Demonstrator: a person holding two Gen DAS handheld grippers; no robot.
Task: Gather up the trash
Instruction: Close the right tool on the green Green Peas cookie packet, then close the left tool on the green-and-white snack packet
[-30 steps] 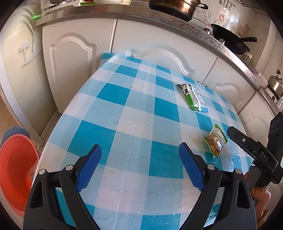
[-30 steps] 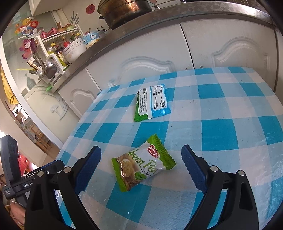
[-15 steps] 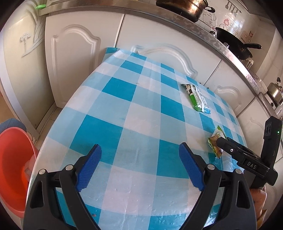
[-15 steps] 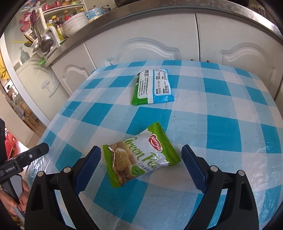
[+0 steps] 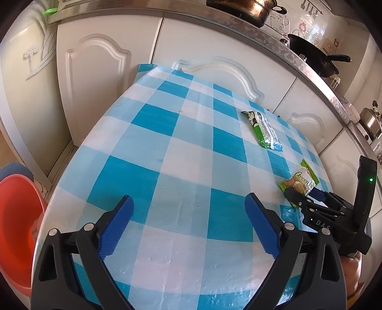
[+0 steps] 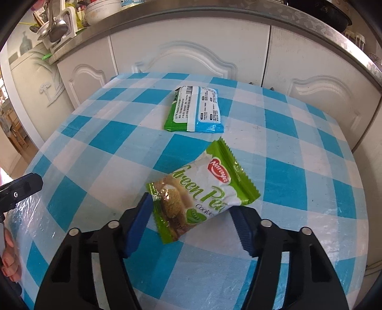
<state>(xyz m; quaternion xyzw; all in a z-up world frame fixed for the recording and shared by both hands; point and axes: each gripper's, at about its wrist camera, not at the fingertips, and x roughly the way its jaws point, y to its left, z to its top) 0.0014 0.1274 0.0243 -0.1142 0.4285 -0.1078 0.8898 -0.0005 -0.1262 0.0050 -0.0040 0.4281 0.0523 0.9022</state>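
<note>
A green cookie packet [image 6: 203,190] lies on the blue-checked table [image 6: 298,167]. My right gripper [image 6: 193,214] straddles its near end, jaws partly closed, the left pad touching the packet's edge, the right pad close beside it. A second green-and-blue wrapper [image 6: 197,111] lies farther back. In the left wrist view the cookie packet [image 5: 299,182] sits at the right, the right gripper [image 5: 308,202] at its near end, and the second wrapper [image 5: 262,131] lies beyond. My left gripper [image 5: 188,226] is open and empty above the table's near edge.
An orange bin [image 5: 16,219] stands on the floor left of the table. White cabinets [image 5: 95,71] with a countertop holding pots [image 5: 241,9] run behind the table. A dish rack [image 6: 57,23] with utensils sits on the counter at the left.
My right gripper has moved forward and down onto the cookie packet and its jaws have narrowed around it. The left gripper has barely shifted and stays open.
</note>
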